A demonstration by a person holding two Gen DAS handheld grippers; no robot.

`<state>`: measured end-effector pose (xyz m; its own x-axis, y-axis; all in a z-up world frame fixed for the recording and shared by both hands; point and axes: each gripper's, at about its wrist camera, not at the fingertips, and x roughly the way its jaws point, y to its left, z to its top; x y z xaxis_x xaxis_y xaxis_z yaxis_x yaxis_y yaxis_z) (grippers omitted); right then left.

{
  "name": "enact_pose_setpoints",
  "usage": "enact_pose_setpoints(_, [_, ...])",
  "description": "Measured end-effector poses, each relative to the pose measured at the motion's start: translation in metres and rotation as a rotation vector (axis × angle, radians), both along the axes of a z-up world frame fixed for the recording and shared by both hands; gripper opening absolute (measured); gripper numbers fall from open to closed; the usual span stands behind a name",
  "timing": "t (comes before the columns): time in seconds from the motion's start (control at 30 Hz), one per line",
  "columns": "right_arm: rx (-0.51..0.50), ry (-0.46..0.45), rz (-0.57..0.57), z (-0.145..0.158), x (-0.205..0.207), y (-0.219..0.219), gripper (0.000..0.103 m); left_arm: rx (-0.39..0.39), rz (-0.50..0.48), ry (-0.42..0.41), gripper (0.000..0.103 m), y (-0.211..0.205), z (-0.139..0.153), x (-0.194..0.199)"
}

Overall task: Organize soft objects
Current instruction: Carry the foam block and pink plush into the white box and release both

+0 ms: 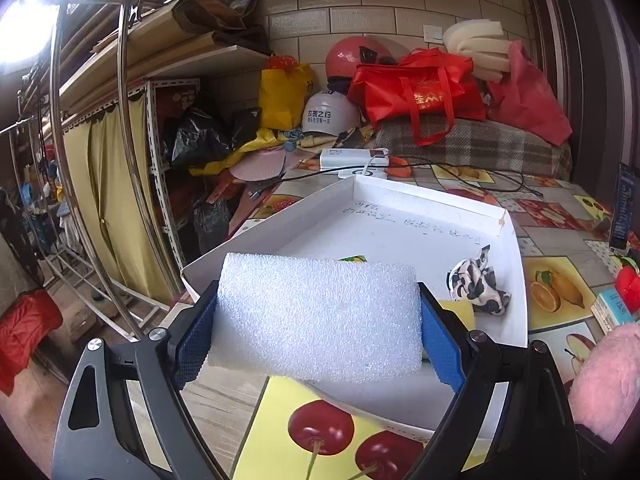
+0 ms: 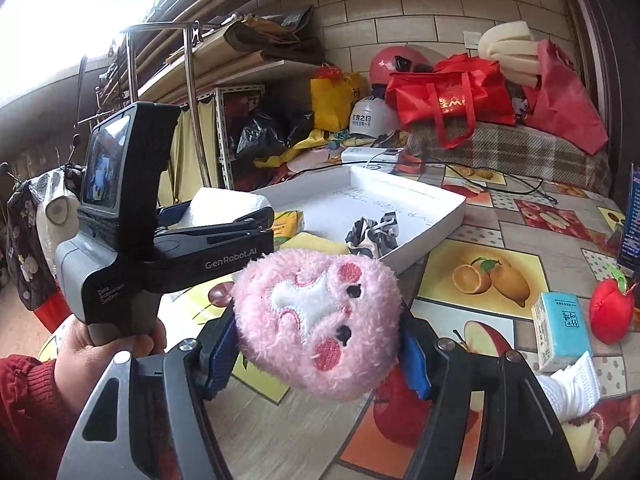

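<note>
The table (image 2: 500,360) is the biggest thing here, covered in a cloth with fruit pictures. On it sits a wide white tray (image 1: 512,280) with low walls. Inside the tray lie a black-and-white cloth (image 1: 478,284), a yellow sponge (image 1: 460,312) and a small yellow-green packet (image 2: 286,222).

The left gripper (image 1: 318,320) squeezes a white foam block (image 1: 316,316) between its blue pads. The block hangs just over the near edge of the tray, not touching it. The right gripper (image 2: 320,332) pinches a fluffy pink toy (image 2: 320,320) with a sewn face. The toy is held up above the table, in front of the tray.

Off to the right, well apart from the tray, lie a red apple toy (image 2: 612,312), a blue tissue pack (image 2: 560,328) and a white sock (image 2: 576,384).

I think the step now is putting the soft things into the tray. Next, the foam block needs to go a bit forward and down onto a bare spot, then be let go. The pink toy can follow beside it.
</note>
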<state>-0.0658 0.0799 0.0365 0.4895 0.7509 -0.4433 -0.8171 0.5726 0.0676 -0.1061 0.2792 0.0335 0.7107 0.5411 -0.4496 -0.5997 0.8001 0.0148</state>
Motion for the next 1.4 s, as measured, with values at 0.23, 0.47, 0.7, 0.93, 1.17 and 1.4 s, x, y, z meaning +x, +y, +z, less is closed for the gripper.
enact_pose_setpoints(0.23, [0.004, -0.025, -0.082, 0.003, 0.017, 0.027, 0.068, -0.015, 0.021, -0.011, 0.091, 0.013, 0.0, 0.004])
enact_pose_setpoints(0.47, [-0.016, -0.062, -0.129, 0.007, 0.037, 0.055, 0.068, 0.027, 0.033, -0.011, 0.091, 0.019, 0.002, 0.014])
enact_pose_setpoints(0.7, [-0.058, 0.026, -0.181, 0.002, 0.072, 0.076, 0.068, 0.055, 0.047, 0.006, 0.091, 0.033, 0.002, 0.028])
enact_pose_setpoints(0.93, [-0.087, 0.063, -0.186, -0.003, 0.078, 0.081, 0.07, 0.063, 0.064, 0.028, 0.091, 0.037, 0.001, 0.036])
enact_pose_setpoints(1.17, [-0.076, 0.053, -0.2, 0.0, 0.077, 0.079, 0.085, 0.03, 0.106, 0.022, 0.103, 0.046, 0.0, 0.034])
enact_pose_setpoints(1.4, [-0.069, 0.01, -0.205, 0.003, 0.071, 0.079, 0.086, -0.001, 0.128, -0.034, 0.103, 0.053, 0.003, 0.023])
